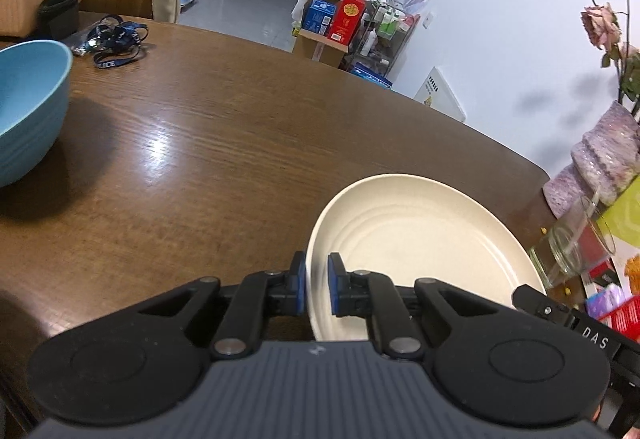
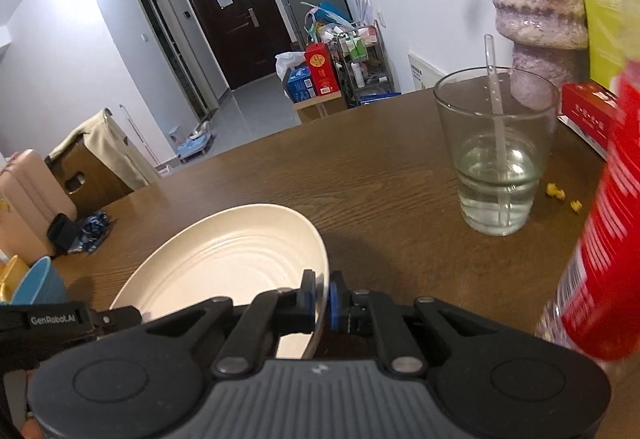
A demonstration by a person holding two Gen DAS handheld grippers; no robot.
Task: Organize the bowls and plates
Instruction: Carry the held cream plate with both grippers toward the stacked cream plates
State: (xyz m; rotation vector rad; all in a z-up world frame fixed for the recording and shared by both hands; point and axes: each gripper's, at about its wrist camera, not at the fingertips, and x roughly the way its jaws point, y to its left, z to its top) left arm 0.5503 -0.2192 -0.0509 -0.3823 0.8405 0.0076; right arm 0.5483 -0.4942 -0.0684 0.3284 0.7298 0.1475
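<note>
Not much readable from my side. My right claw (image 1: 576,323) shows up in the left view with "DAS" printed in white on its black arm, and my left claw (image 2: 76,319) in the right view has "GenRobot.AI" on it. The blue lanyard (image 1: 116,47) has white letters ending in "CE" (rest is folded away). Box labels are too blurry.

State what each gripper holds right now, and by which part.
Both hold the cream plate by its rim: the left gripper pinches the left edge, the right gripper the opposite, right edge.
</note>
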